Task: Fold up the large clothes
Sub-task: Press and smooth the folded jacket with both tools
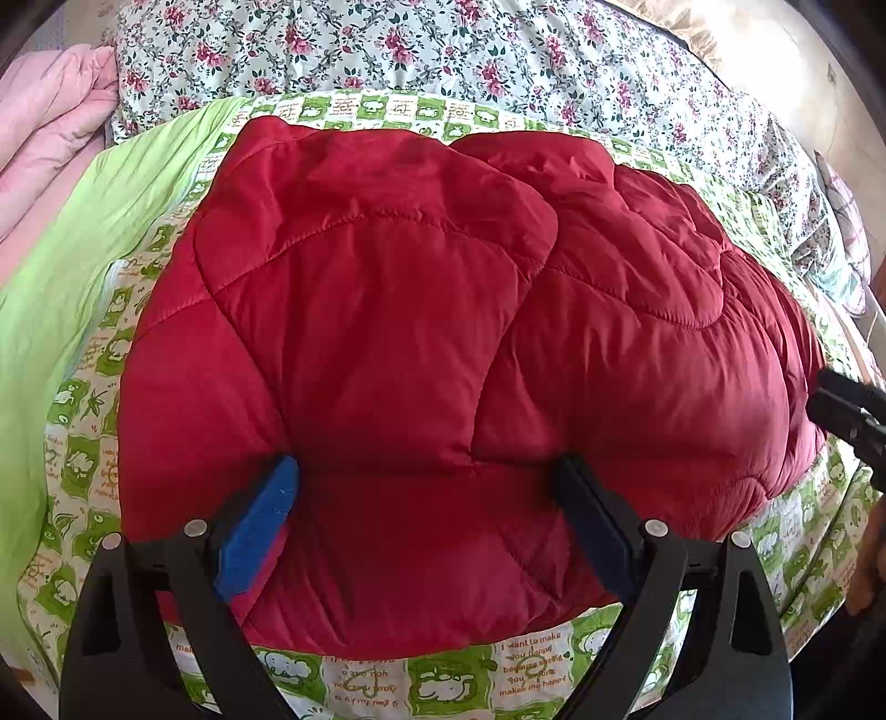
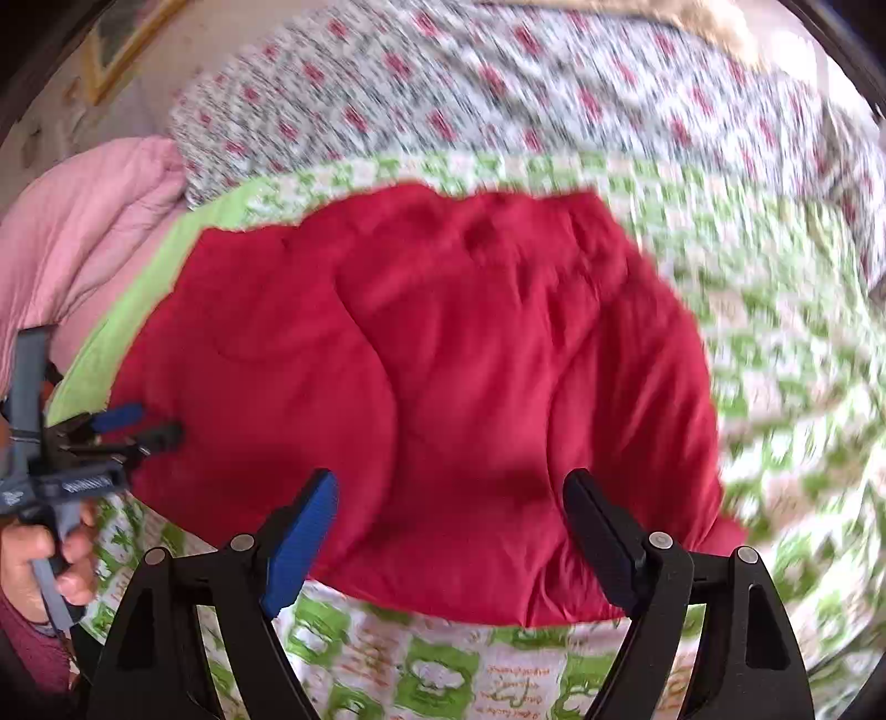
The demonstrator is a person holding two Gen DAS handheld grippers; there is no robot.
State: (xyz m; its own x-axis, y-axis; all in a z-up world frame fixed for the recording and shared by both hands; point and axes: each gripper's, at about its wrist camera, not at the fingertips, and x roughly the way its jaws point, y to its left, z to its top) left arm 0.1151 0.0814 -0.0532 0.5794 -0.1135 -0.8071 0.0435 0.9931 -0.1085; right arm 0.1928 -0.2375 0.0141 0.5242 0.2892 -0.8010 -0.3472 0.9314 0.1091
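Daylight falls across the bed before me: a green-and-white cartoon-print quilt [image 1: 454, 684] with a plain lime-green edge [image 1: 50, 310], a rose-patterned floral sheet [image 1: 443, 50] behind it, a rumpled pink padded blanket [image 1: 50, 133] at left, a pale wall [image 2: 160, 72] beyond.

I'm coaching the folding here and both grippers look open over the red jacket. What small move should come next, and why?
Probably close the left gripper on the puffy red quilted jacket's near edge: its open fingers already press into the fabric, while the right gripper hangs open, holding nothing.
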